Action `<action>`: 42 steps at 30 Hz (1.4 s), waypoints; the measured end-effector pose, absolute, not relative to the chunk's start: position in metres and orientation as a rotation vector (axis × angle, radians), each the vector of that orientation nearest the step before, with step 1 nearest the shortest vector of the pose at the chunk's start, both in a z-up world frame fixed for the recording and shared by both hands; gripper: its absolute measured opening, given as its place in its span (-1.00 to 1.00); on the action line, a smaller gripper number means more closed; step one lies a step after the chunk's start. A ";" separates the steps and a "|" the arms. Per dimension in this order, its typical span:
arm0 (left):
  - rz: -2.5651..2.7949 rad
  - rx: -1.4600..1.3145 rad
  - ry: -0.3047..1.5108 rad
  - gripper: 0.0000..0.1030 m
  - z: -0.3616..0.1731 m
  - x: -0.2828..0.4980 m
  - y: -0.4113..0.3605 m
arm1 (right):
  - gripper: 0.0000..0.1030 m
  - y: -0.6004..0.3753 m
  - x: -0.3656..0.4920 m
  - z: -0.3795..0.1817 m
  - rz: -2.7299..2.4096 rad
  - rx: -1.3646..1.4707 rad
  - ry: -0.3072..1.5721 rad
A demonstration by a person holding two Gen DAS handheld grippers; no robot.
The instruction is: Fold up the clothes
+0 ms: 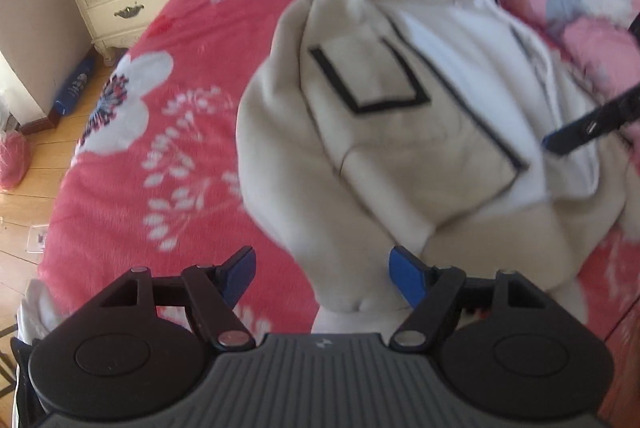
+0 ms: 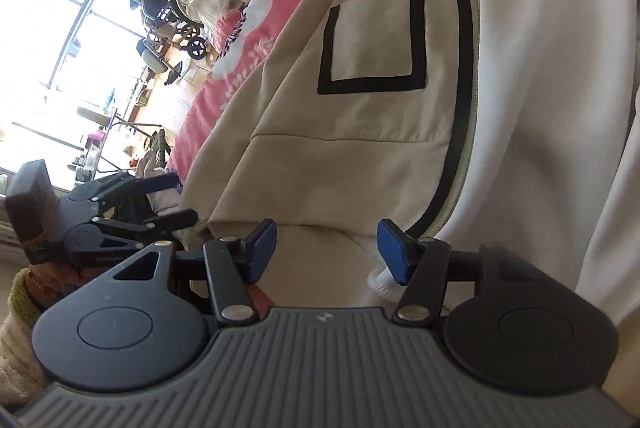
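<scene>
Sunlit and cluttered, the bedroom holds a bed under a red floral bedspread [image 1: 132,164], with a cream nightstand [image 1: 124,0] on the floor off its far left corner.

From the left wrist view, a beige jacket [image 1: 400,148] lies on the bedspread toward the bed's right side, front panel up, a black-outlined pocket [image 1: 368,76] showing and the white lining [image 1: 460,68] exposed beside the black zip trim. Its long axis runs from the near edge of the bed away toward the pillows. The left gripper [image 1: 322,274] stands wide, nothing pressed between its blue pads; the jacket's near hem sits just ahead of and partly between the fingers. The tip of the right gripper [image 1: 588,128] reaches in from the right edge, over the lining.

From the right wrist view, the right gripper [image 2: 327,250] is open to a middling width and empty, the hem lying right at its fingertips, the zip trim [image 2: 460,88] running away from its right finger. The left gripper [image 2: 160,200] shows at the left, beside the jacket's outer edge.

Both hands look equally near the hem; the left seems better placed for the outer panel, the right for the zip side.
</scene>
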State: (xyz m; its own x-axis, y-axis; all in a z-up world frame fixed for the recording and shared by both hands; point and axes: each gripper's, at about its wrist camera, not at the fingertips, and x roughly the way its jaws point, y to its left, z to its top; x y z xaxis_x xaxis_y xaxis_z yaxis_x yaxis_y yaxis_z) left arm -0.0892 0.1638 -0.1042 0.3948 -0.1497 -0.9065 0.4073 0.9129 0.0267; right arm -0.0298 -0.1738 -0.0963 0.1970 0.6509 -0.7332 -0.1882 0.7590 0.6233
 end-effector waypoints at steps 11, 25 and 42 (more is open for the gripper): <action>-0.141 0.207 1.001 -0.88 -0.070 -0.056 0.184 | 0.08 -0.192 -0.052 -0.088 0.526 0.492 1.190; 0.514 0.535 1.002 -0.22 -0.109 0.057 0.275 | 0.09 -0.232 -0.048 -0.129 0.460 0.537 1.203; -0.527 0.376 0.880 0.29 -0.052 -0.122 0.047 | 0.09 -0.379 -0.095 -0.105 -0.071 0.399 0.966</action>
State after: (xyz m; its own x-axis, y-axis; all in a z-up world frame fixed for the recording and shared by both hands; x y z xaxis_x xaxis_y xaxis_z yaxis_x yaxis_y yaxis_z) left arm -0.1217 0.0474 -0.0520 0.5239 -0.2790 -0.8048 0.5781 0.8103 0.0955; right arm -0.0951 -0.3786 -0.1053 0.5721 0.1176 -0.8117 0.2342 0.9250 0.2991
